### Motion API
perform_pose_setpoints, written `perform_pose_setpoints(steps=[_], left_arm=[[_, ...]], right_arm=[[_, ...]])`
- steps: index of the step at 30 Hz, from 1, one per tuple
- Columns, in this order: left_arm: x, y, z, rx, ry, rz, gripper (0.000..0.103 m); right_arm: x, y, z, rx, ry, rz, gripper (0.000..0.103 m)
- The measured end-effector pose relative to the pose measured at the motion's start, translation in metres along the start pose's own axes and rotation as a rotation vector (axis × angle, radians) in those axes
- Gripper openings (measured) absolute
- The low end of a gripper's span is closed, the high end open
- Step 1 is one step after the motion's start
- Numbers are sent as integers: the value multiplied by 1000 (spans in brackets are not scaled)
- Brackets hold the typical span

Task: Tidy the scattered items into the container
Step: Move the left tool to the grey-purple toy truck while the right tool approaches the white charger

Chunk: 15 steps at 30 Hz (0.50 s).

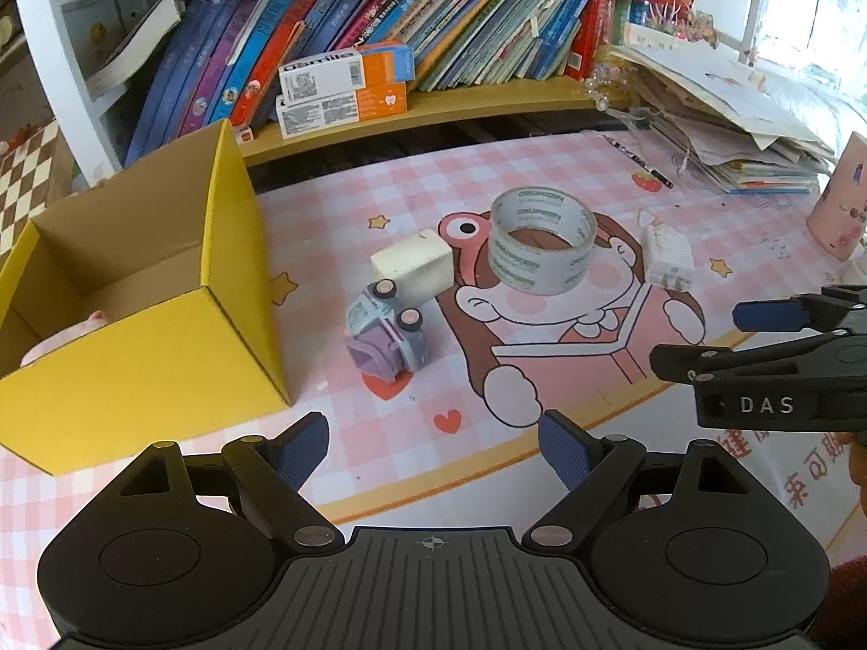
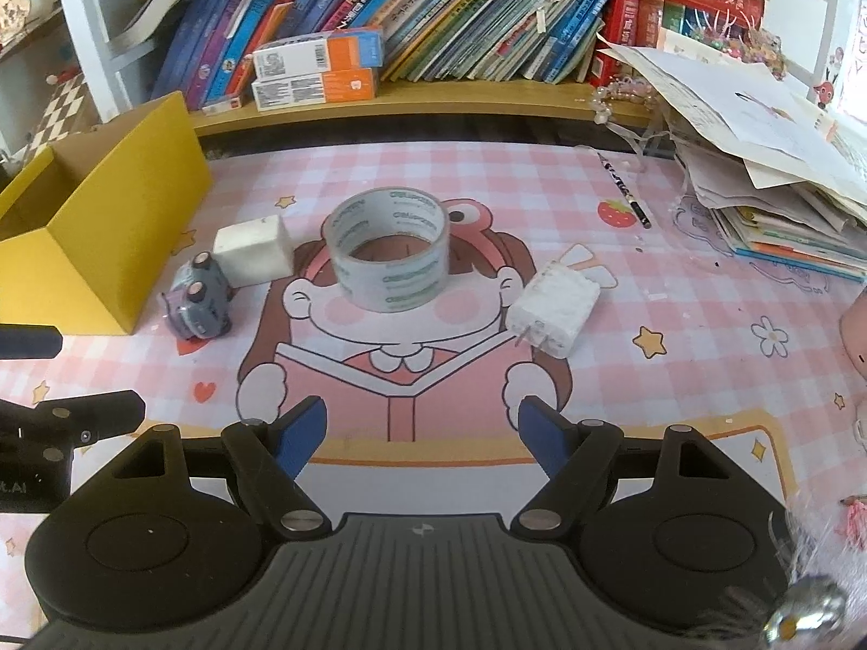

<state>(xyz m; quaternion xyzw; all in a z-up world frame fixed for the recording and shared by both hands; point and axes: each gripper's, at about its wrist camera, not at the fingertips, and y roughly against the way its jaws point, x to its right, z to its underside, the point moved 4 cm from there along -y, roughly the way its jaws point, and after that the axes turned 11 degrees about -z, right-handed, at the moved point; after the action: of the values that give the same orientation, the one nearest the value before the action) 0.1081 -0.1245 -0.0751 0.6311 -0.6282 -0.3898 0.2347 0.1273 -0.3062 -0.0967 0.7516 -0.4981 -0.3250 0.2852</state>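
Observation:
A yellow cardboard box (image 1: 238, 336) stands open at the left, with something pink (image 1: 65, 344) inside; it also shows in the right wrist view (image 2: 103, 249). On the pink mat lie a toy car (image 1: 387, 333) on its side, a cream block (image 1: 414, 268), a clear tape roll (image 1: 542, 238) and a white charger plug (image 1: 667, 257). They also show in the right wrist view: car (image 2: 200, 300), block (image 2: 252, 249), tape (image 2: 390, 249), plug (image 2: 555, 306). My left gripper (image 1: 433, 449) is open and empty, nearer than the car. My right gripper (image 2: 422, 439) is open and empty, nearer than the tape.
A shelf of books (image 1: 379, 27) and two orange-white boxes (image 1: 347, 86) run along the back. A messy stack of papers (image 2: 758, 162) lies at the right. A pencil (image 2: 623, 189) lies near it. A pink cup (image 1: 840, 200) stands at the far right.

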Motion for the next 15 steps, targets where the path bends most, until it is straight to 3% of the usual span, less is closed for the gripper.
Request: perform_pose_setpoints(steps=[15], left_arm=[[5,-28,-18,18,2,-13,87]], right_arm=[[33,-18,-12,5,-44,80,77]])
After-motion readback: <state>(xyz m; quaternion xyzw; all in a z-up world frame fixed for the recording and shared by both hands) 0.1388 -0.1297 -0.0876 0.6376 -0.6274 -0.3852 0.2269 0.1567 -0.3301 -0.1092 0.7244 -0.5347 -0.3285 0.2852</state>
